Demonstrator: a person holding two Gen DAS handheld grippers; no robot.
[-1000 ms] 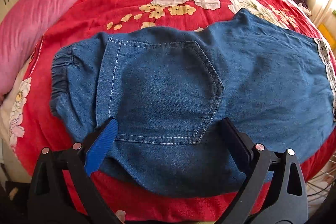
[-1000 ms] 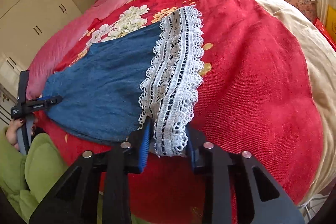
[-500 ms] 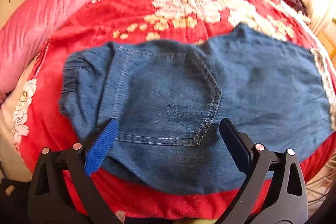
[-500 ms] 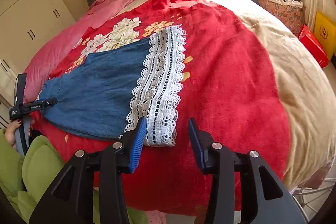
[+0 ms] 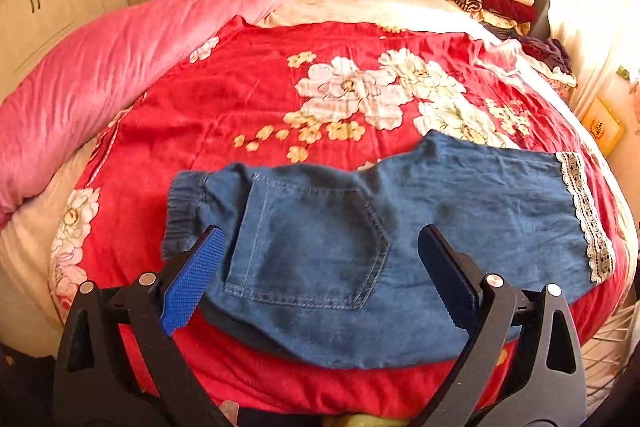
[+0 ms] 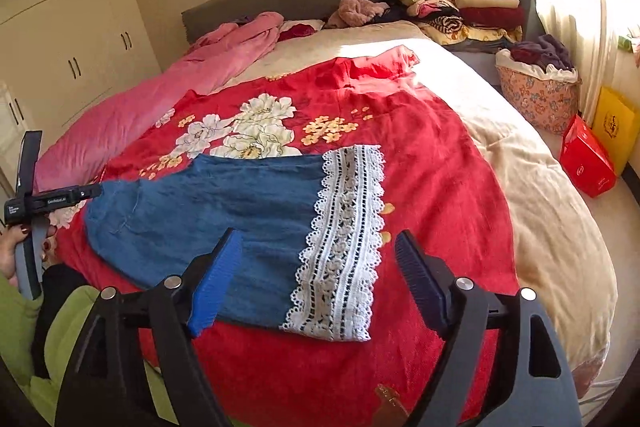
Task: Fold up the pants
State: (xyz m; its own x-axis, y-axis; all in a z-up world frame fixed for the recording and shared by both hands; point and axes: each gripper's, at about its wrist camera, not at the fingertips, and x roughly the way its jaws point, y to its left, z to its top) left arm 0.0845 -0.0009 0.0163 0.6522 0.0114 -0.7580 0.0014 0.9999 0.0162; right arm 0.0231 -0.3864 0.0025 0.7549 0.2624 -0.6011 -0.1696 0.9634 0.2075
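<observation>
Blue denim pants (image 5: 400,235) lie flat and folded on a red flowered blanket (image 5: 248,95), waistband to the left, white lace hem (image 5: 584,215) to the right. My left gripper (image 5: 320,263) hovers open above the back pocket, with nothing between its fingers. In the right wrist view the same pants (image 6: 224,203) end in the lace hem (image 6: 344,239). My right gripper (image 6: 320,271) hangs above that hem with its jaws opening and nothing pressed between them. The left gripper (image 6: 36,203) shows at the far left, held by a hand.
A pink quilt (image 5: 112,67) runs along the bed's left side. Stacked folded clothes (image 6: 472,3) sit by the grey headboard. A flowered basket (image 6: 536,91), a red box (image 6: 584,159) and a yellow bag (image 6: 616,131) stand on the floor to the right. Green sleeves (image 6: 60,327) are at lower left.
My right gripper let go of the lace hem and its jaws spread wide. Both grippers rose and drew back from the pants, which stayed flat on the blanket.
</observation>
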